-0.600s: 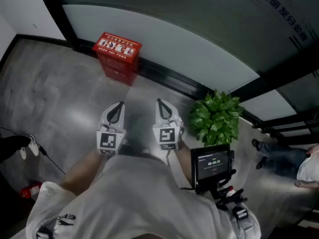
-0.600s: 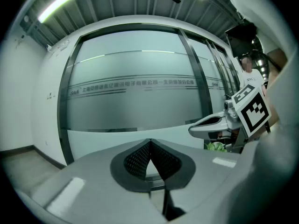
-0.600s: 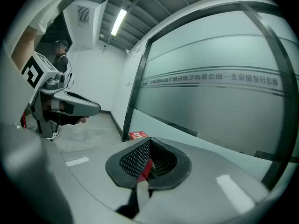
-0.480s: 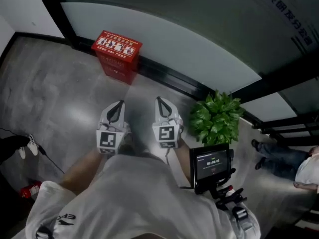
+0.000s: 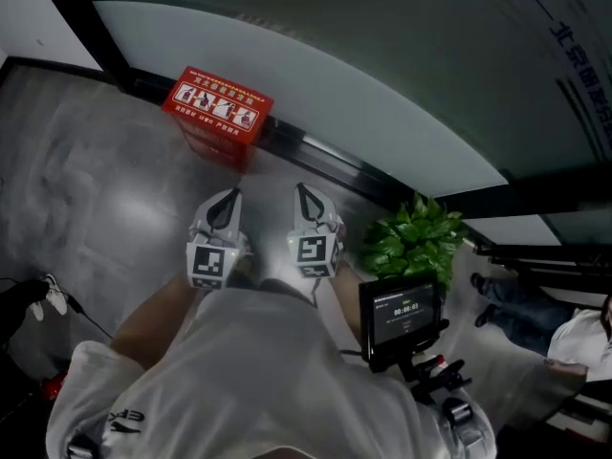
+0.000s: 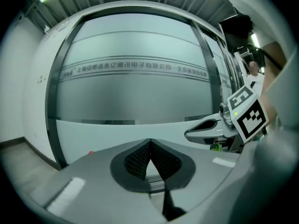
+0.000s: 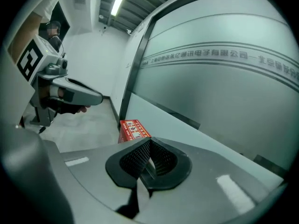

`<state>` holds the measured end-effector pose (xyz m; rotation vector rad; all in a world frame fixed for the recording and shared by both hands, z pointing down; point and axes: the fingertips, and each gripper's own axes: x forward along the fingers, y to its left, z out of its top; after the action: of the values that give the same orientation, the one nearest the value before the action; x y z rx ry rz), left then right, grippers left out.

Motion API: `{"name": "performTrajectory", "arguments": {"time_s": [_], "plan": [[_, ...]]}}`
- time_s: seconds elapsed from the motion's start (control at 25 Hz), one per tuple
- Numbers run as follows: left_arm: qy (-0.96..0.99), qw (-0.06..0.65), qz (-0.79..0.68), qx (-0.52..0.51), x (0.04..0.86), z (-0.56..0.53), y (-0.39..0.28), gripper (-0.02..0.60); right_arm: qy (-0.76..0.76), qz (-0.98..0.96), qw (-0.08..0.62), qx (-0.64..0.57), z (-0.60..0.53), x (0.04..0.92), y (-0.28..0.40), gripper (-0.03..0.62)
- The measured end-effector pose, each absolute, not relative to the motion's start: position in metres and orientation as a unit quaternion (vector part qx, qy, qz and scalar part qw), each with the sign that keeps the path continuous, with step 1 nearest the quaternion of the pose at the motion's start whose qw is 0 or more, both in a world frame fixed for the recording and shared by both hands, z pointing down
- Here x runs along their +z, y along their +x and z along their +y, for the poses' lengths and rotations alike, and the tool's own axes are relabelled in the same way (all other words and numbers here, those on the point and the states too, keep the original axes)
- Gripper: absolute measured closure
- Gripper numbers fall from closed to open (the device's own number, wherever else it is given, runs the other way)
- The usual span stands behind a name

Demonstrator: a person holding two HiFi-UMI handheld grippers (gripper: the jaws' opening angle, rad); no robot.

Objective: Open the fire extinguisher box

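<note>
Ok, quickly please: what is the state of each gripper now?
Left gripper: closed, jaws together, holding nothing.
Right gripper: closed, jaws together, holding nothing.

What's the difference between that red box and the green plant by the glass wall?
The red box is hard-edged and flat-topped, with printed pictures on its lid; the plant is a loose bunch of green leaves. In the head view the red box stands farther ahead, to the person's left, while the plant is nearer, on the right. Both sit on the grey floor along the foot of the glass wall.
</note>
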<state>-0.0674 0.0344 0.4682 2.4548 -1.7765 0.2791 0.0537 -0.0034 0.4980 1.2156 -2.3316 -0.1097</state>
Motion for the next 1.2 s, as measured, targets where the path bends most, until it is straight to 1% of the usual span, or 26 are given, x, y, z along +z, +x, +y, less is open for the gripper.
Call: {"name": "performTrajectory", "arguments": {"time_s": [0.16,0.36,0.72,0.84,1.08,1.12,1.16,1.2], "plan": [[0.811,0.076,-0.570,0.103,0.482,-0.008,-0.085,0.580,0.422,-0.850,0.304,-0.082,-0.043,0.521,0.032,0.580],[0.804,0.088,-0.576,0.119,0.508,-0.045,-0.099,0.580,0.376,-0.847,0.353,-0.132,-0.085,0.552,0.014,0.580],[0.758,0.128,-0.615,0.174,0.570,-0.082,-0.103,0.580,0.277,-0.869,0.380,-0.153,-0.141,0.631,-0.008,0.580],[0.734,0.151,-0.635,0.188,0.591,-0.092,-0.100,0.580,0.231,-0.877,0.387,-0.163,-0.154,0.654,-0.013,0.580],[0.694,0.186,-0.664,0.206,0.637,-0.110,-0.093,0.580,0.159,-0.878,0.395,-0.219,-0.182,0.704,-0.019,0.579],[0.688,0.191,-0.668,0.208,0.644,-0.112,-0.092,0.580,0.144,-0.877,0.395,-0.232,-0.184,0.712,-0.021,0.576],[0.683,0.196,-0.672,0.209,0.652,-0.114,-0.091,0.580,0.128,-0.875,0.397,-0.246,-0.186,0.720,-0.024,0.534],[0.678,0.200,-0.676,0.209,0.659,-0.115,-0.090,0.580,0.112,-0.872,0.399,-0.261,-0.188,0.728,-0.026,0.513]]}}
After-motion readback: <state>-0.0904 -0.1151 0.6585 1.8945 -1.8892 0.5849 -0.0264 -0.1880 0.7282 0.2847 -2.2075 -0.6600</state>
